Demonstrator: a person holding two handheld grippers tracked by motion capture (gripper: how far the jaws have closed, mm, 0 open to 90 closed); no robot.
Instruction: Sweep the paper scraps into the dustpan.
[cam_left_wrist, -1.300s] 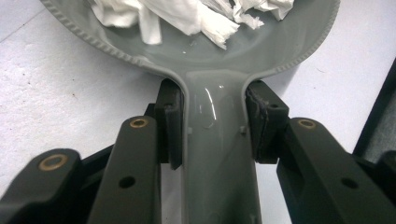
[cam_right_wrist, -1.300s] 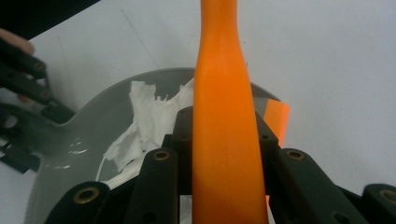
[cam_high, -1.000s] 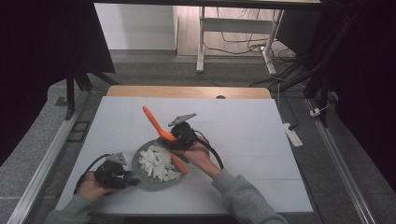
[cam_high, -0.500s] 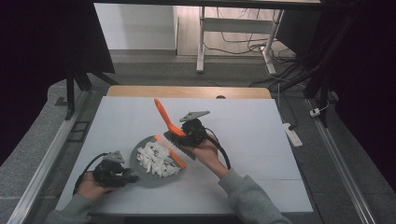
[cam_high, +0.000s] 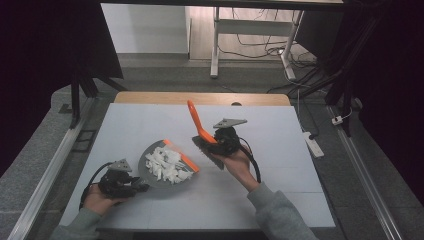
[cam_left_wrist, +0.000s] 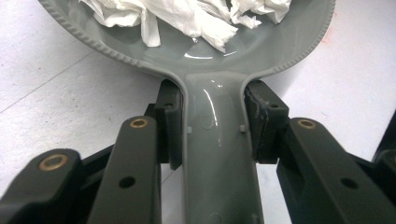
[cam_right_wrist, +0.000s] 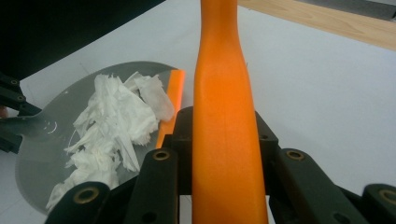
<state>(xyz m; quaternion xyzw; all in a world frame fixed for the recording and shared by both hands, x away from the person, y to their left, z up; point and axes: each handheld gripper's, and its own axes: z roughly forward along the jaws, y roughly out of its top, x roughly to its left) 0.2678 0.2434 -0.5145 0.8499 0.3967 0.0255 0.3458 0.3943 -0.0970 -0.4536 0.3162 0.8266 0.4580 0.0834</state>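
Grey plastic dustpan (cam_high: 159, 176) heaped with white paper scraps (cam_high: 164, 164) is gripped by its handle in left hand-held gripper (cam_high: 134, 187); orange-handled brush (cam_high: 199, 124), clamped in right hand-held gripper (cam_high: 216, 142), is held just right of it, handle pointing up and away.

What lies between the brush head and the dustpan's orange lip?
Bare white table: in the high view, the brush, in the right gripper, sits clear of the dustpan lip, with nothing between. The paper scraps lie inside the pan.

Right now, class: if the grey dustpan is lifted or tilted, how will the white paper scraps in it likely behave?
The paper scraps look thin, torn and crumpled, so they are probably very light and floppy. They lie loose in the dustpan, so a tilt toward its orange lip would likely spill them. A draught might scatter them, while the left tongs grip only the handle.
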